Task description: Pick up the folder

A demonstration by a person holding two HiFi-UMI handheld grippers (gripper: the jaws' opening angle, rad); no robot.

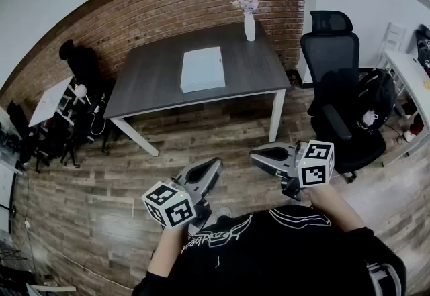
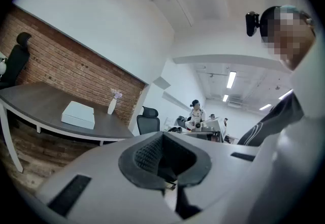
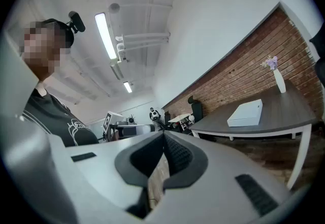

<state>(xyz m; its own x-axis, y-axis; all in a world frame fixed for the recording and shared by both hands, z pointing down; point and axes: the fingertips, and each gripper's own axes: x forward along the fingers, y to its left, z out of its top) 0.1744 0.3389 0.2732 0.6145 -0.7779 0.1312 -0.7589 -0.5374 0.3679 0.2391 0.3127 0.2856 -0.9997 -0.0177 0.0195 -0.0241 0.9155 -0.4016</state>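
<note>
Lying flat in the middle of the dark grey table with white legs [image 1: 144, 83]: the flat white folder [image 1: 202, 68], well apart from both grippers, across the brown wood floor [image 1: 201, 132]. Pressed tight together, with nothing between: the fingers of the left grey gripper [image 1: 213, 167] and the right grey gripper [image 1: 258, 154]. Could go wrong: reaching in with fingers shut, bumping the folder and pushing it toward the small white vase with flowers [image 1: 249, 25]. Might slip too if pinched at one thin edge.
</note>
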